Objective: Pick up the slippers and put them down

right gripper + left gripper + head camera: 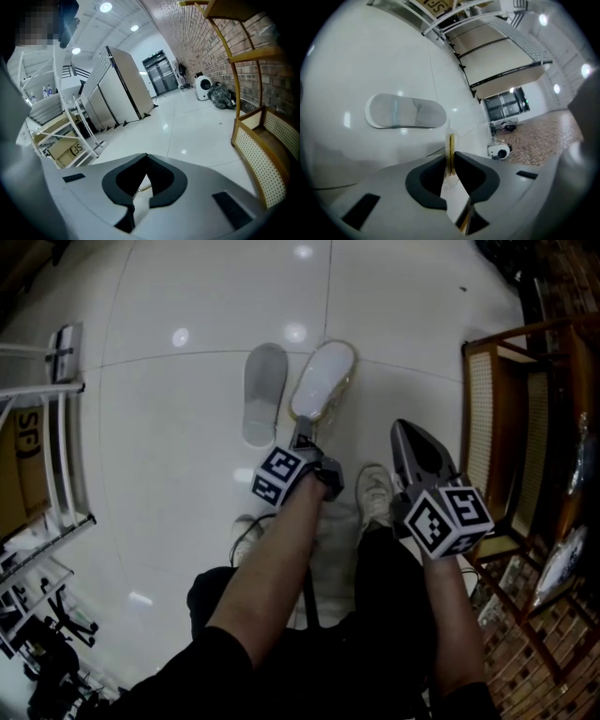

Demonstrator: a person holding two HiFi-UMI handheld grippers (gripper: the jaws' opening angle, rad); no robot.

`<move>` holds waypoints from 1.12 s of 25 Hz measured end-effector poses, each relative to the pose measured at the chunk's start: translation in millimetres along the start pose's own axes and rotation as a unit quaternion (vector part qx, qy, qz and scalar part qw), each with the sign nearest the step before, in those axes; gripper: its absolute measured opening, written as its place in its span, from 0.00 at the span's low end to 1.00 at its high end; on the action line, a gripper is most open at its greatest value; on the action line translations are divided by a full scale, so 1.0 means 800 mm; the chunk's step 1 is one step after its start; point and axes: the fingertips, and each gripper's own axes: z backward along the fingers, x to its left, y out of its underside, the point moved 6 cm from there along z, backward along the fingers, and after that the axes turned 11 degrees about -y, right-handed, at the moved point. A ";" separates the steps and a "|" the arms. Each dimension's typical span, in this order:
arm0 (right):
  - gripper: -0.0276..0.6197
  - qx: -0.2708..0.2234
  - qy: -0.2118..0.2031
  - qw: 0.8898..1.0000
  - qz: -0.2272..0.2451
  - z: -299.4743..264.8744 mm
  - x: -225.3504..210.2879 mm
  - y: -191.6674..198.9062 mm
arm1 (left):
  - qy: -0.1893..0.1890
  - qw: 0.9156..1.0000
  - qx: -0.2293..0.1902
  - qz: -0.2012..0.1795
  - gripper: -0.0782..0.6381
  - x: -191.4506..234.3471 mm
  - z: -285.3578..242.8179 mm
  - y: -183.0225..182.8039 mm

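Nearest, two arms are seen, each with a gripper. The right gripper [408, 439] is shut, and nothing is held in it. The left gripper [303, 439] is pinched on the thin gold-edged rim at the near end of the white slipper [323, 379]. That slipper is held tilted over the floor [169, 456]. Whether its far end touches cannot be told. Just beside it, the grey slipper [263, 390] is laid flat. Both are judged light, soft and bendy, so the rim is best gripped firmly.
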 end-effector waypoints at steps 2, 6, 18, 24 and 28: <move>0.06 -0.001 0.007 1.000 -0.002 0.002 -0.003 0.000 | -0.046 0.999 0.012 -0.018 0.18 0.018 -0.001 0.005; 0.06 -0.002 0.012 1.000 0.001 0.004 -0.005 -0.001 | -0.119 0.990 0.053 -0.048 0.44 0.044 -0.005 0.022; 0.06 -0.024 0.045 0.999 0.004 0.015 -0.003 -0.020 | -0.153 0.944 0.091 -0.277 0.65 0.019 0.009 0.041; 0.06 -0.031 0.090 0.995 0.040 0.032 0.000 -0.045 | -0.023 0.882 0.007 -0.471 0.65 -0.105 0.035 0.015; 0.06 -0.047 0.112 0.990 0.073 0.054 0.013 -0.079 | 0.054 0.845 -0.063 -0.528 0.65 -0.203 0.093 -0.029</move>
